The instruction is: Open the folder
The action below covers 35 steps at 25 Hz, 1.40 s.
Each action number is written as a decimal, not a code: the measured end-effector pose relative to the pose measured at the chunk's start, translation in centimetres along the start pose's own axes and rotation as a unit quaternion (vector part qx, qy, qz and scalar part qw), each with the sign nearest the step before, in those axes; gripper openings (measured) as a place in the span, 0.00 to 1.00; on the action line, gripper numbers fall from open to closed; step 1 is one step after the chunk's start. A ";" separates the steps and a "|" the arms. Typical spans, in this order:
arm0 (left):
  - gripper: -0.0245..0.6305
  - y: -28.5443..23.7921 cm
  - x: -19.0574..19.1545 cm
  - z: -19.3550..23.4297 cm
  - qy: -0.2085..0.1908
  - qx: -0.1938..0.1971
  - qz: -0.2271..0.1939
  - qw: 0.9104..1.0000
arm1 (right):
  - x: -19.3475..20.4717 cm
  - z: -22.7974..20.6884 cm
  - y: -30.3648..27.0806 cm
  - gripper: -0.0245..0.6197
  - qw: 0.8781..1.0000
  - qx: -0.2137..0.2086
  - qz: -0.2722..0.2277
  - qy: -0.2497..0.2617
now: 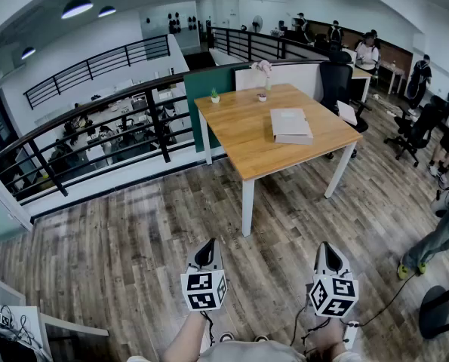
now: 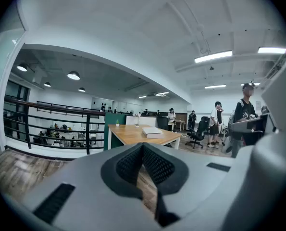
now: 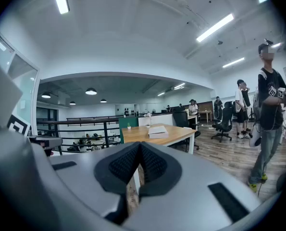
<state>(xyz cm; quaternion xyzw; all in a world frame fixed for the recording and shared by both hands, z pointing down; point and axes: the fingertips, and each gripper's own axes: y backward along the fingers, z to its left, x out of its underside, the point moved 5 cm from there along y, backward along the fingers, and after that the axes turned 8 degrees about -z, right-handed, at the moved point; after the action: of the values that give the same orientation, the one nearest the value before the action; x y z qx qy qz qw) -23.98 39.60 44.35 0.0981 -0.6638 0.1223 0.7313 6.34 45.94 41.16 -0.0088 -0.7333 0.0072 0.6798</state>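
Two tools are held clenched and empty, left tool (image 1: 206,255) and right tool (image 1: 329,258), well apart from the closed folder (image 1: 290,124) on the table (image 1: 235,138). If they are not released first, the folder could be shoved rather than opened.

One folder (image 1: 290,124), one wooden table (image 1: 239,138), two tongs: left tongs (image 1: 207,251), right tongs (image 1: 328,253).

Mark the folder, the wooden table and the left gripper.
folder (image 1: 290,124), head view, middle of its top cover.
wooden table (image 1: 235,130), head view, bare top left of the folder.
left gripper (image 1: 207,244), head view, tips of its closed jaws.
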 end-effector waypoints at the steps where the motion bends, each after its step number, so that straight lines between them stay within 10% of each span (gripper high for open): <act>1: 0.04 -0.1 0.0 0.1 0.000 0.000 0.000 1.000 | 0.1 0.0 -0.1 0.04 1.000 -0.001 0.001 0.000; 22: 0.05 -0.6 0.9 0.3 0.022 -0.002 0.008 1.000 | 1.4 -1.0 -0.6 0.04 0.999 0.010 0.011 -0.030; 35: 0.33 -1.1 0.1 -1.1 0.014 0.001 -0.007 1.000 | 1.2 -3.7 -0.2 0.04 0.999 0.015 0.011 -0.033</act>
<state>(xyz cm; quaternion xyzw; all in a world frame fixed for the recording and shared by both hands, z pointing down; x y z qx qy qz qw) -22.57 38.91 44.37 0.1014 -0.6528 0.1190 0.7413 9.97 45.77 42.64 -0.0066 -0.7551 0.0262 0.6551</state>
